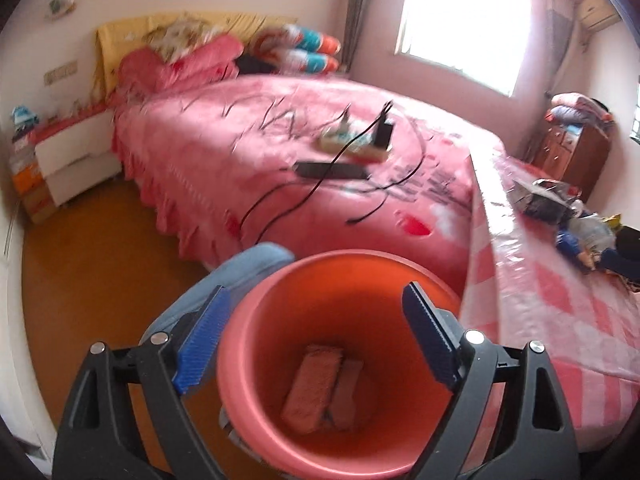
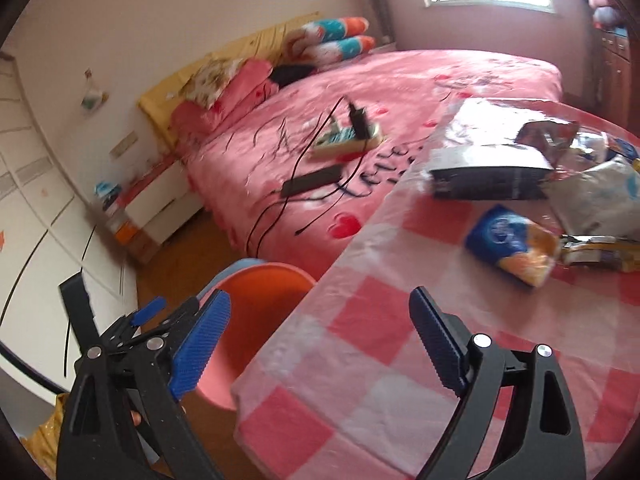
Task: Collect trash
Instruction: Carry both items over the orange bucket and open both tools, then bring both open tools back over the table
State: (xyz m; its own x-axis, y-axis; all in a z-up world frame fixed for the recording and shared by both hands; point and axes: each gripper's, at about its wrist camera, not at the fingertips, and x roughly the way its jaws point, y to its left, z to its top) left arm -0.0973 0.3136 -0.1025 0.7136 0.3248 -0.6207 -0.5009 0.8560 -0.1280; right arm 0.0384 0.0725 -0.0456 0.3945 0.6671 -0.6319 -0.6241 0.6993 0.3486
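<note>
A pink-orange trash bin (image 1: 340, 432) stands on the floor against the table edge; it also shows in the right wrist view (image 2: 256, 312). Two crumpled wrappers (image 1: 320, 386) lie in its bottom. My left gripper (image 1: 316, 332) is open and empty, right above the bin's mouth. My right gripper (image 2: 320, 340) is open and empty over the near corner of the checked tablecloth (image 2: 380, 340). A blue and orange snack bag (image 2: 512, 244), a silver and black bag (image 2: 488, 168) and a white bag (image 2: 596, 200) lie further along the table.
A bed with a pink cover (image 1: 280, 140) fills the room behind the bin, with cables, a power strip (image 1: 352, 144) and a black bar on it. A white nightstand (image 1: 76, 160) stands at the left. A wooden cabinet (image 1: 572, 152) stands at the far right.
</note>
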